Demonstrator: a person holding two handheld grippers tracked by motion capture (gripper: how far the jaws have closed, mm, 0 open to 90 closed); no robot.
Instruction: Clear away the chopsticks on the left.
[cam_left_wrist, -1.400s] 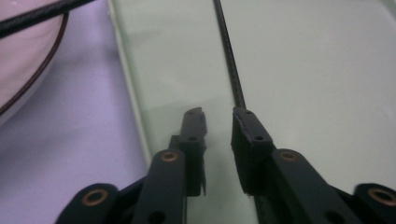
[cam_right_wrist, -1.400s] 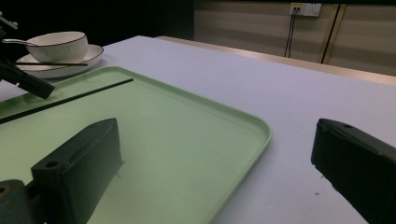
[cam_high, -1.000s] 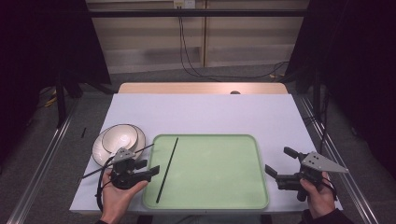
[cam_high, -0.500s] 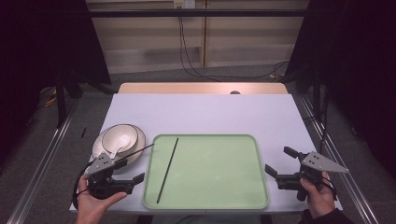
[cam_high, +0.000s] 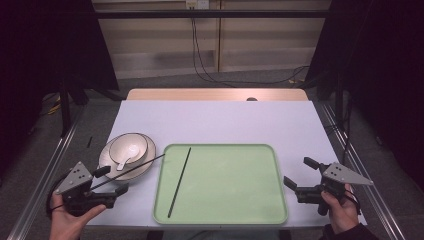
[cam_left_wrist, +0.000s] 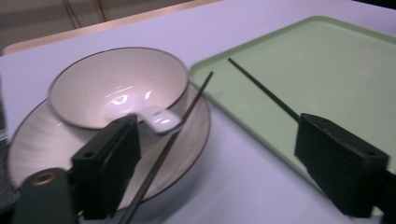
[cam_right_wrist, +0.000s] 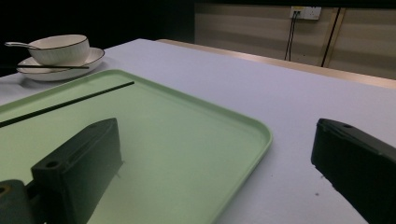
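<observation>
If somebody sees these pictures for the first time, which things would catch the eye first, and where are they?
The large green tray in the middle of the white table stands out first, with one black chopstick lying on its left part. Left of it, a bowl holding a white spoon sits on a plate, and a second chopstick rests across that plate. An open tool flanks the tray on each side: left, right.

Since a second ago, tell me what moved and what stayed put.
The left hand-held gripper drew back from the tray edge toward the table's near left corner, jaws open, holding nothing. The right hand-held gripper, both chopsticks, bowl and plate kept their places.
</observation>
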